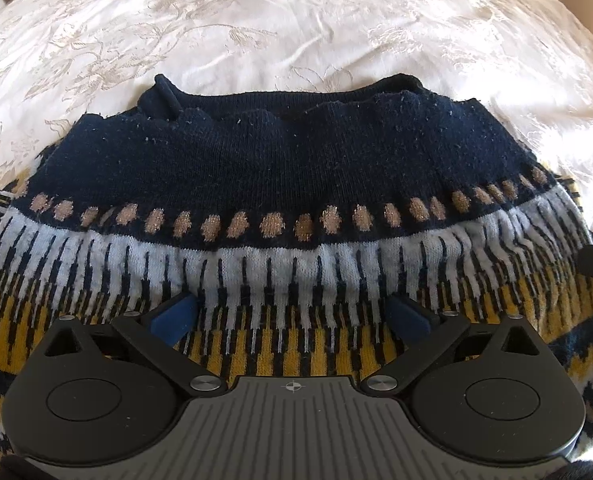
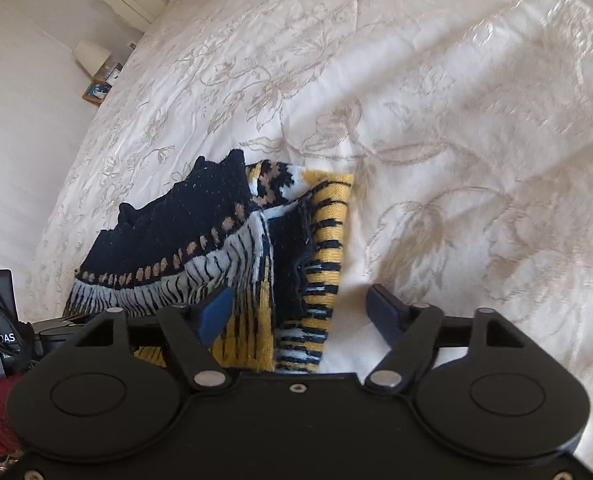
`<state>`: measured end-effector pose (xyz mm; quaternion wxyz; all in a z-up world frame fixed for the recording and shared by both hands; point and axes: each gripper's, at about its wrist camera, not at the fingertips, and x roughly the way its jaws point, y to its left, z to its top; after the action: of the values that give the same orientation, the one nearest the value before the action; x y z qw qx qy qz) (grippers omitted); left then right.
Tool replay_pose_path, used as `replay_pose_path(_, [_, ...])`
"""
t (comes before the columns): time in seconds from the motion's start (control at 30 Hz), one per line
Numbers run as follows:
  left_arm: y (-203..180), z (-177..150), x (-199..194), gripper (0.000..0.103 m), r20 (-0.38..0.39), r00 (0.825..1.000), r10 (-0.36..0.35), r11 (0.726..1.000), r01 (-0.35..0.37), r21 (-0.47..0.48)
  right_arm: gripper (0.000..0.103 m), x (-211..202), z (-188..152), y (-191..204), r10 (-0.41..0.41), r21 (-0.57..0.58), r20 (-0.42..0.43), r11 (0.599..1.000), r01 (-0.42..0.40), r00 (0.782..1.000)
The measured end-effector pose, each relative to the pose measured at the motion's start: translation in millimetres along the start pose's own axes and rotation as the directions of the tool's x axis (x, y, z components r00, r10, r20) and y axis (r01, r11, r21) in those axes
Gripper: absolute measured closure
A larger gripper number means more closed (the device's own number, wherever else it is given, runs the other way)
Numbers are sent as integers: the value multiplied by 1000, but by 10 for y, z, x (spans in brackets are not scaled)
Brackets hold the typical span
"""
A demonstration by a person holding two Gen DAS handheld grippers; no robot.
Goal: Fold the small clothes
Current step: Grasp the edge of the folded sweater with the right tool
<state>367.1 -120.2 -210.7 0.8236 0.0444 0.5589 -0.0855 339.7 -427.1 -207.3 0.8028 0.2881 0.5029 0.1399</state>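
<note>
One knitted sweater (image 1: 280,184) lies folded on the cream embroidered bedspread (image 1: 296,20), its navy band farthest from the cameras, a row of tan dots below that, then white and yellow striping nearest. In the left wrist view its long axis runs side to side, straight across the line of the left gripper (image 1: 292,312), which hangs directly over the striped part with its blue pads spread wide apart and nothing pinched between them. In the right wrist view the same sweater (image 2: 200,256) sits to the lower left, and its yellow-striped side edge runs away from the camera, passing between the fingers of the right gripper (image 2: 300,312). Those jaws stand well open too; the left pad overlaps the knit, the right one is over bare bedspread, and neither presses the cloth. By my reading, the left gripper is nearer the body of the sweater, while the right one commands the side edge, so any further fold across the long axis would start from there.
</note>
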Motion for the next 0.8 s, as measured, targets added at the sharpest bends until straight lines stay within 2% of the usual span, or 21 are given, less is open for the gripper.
replay_pose_path(0.07, [6,8,5,1,2,1000,-3,1000,3,2,20,65,8,-1,10,4,-9,1000,-10,1000])
replay_pose_path(0.23, [35,22,32,1,12,1000,-2,1000,2,3,0,211,56,34,45,2,-35,999,-45,998])
replay_pose_path(0.37, [17,5,8,1,14,1000,-6,1000,6,9,0,323,75,68,33,6,-51,999,-33,998])
replay_pose_path(0.47, [39,12,-31,2,12,1000,-14,1000,14,8,0,336,113,39,91,29,-75,996,-89,993])
replay_pose_path(0.5, [52,20,-51,3,14,1000,-14,1000,14,5,6,331,125,12,133,53,-87,990,-128,987])
replay_pose_path(0.53, [66,31,-86,12,21,1000,-11,1000,11,0,23,321,133,-10,182,75,-100,982,-175,978])
replay_pose_path(0.57, [79,39,-130,20,35,999,-2,1000,2,-4,30,317,138,-18,208,87,-112,976,-199,972])
replay_pose_path(0.6, [98,50,-179,24,50,999,2,1000,-1,-11,37,305,137,-14,205,84,-121,977,-196,971])
replay_pose_path(0.67, [155,87,-264,35,78,997,5,1000,-3,-31,40,296,114,13,211,65,-125,977,-204,969])
replay_pose_path(0.7, [190,120,-294,35,89,996,11,999,-7,-42,47,302,102,19,220,69,-129,975,-212,967])
replay_pose_path(0.73, [228,163,-313,35,99,995,23,998,-18,-53,61,314,92,24,226,78,-134,973,-217,965])
replay_pose_path(0.77, [265,214,-318,35,106,994,33,998,-27,-60,67,320,80,30,227,83,-137,973,-217,964])
replay_pose_path(0.8, [301,278,-314,35,110,993,42,997,-35,-66,67,317,66,38,224,83,-135,973,-214,965])
